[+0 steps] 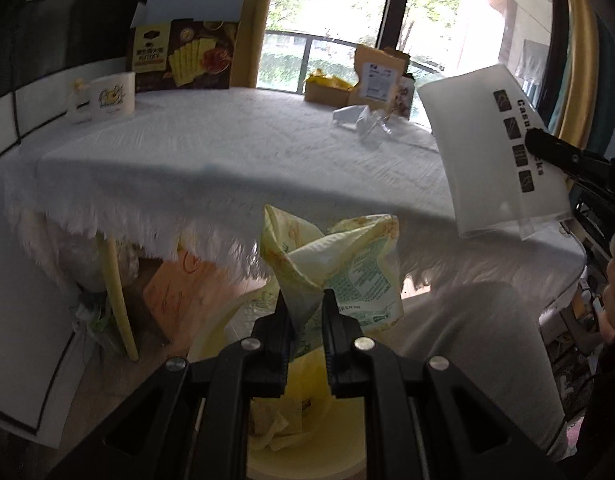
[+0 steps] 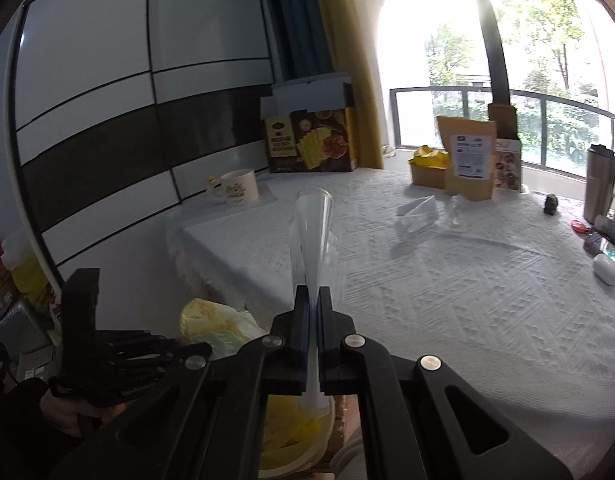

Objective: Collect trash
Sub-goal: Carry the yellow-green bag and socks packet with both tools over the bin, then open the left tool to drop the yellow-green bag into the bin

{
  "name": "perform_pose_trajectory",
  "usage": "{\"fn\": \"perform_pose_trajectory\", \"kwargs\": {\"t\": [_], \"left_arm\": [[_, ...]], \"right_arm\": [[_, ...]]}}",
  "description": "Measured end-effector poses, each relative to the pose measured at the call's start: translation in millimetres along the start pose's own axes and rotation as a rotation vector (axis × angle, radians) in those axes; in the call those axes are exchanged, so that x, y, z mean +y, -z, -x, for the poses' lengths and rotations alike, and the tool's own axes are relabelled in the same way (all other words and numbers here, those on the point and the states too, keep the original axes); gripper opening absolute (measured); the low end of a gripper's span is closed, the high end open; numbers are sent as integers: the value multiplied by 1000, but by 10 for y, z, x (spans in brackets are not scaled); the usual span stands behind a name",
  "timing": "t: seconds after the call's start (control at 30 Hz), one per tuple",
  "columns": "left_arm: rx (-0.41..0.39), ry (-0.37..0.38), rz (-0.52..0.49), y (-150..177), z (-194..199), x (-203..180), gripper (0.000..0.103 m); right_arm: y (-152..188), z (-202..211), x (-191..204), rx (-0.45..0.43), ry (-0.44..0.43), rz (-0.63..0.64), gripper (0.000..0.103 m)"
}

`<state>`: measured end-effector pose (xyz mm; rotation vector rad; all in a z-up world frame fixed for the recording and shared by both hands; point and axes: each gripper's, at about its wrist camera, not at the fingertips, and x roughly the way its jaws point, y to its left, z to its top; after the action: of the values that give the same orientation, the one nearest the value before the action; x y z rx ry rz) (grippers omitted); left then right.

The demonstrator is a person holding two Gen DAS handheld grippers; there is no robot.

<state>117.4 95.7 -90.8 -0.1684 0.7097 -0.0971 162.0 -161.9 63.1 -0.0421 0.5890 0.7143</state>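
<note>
Above yellow bin [image 1: 307,452], left gripper [image 1: 305,300] pinching crinkled wrapper [image 1: 335,264], right gripper [image 2: 313,300] clamping flat frosted bag [image 2: 313,232].

The left gripper [image 1: 305,300] points forward and downward, its jaws nearly closed and pinching a crumpled yellow-green wrapper [image 1: 335,264]. The right gripper [image 2: 313,296] tilts downward too, jaws clamped tight on a flat white plastic package [image 2: 312,232]. A hand [image 2: 63,412] grips the left gripper's handle.

The left gripper [image 1: 305,300] and right gripper [image 2: 313,298] were matte black, each with angular linkage arms, round silver pivot screws and flat fingers [image 1: 333,320].
</note>
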Motion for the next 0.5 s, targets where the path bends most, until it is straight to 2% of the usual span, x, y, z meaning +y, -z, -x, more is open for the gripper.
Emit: {"fn": "perform_pose_trajectory", "kwargs": {"t": [0.37,0.5], "left_arm": [[116,-8,102,411,-303,220,14],[145,-29,121,474,-366,295,20]], "right_arm": [[194,-469,290,95,-55,29,3],[289,-639,319,133,-69,26,3]]}}
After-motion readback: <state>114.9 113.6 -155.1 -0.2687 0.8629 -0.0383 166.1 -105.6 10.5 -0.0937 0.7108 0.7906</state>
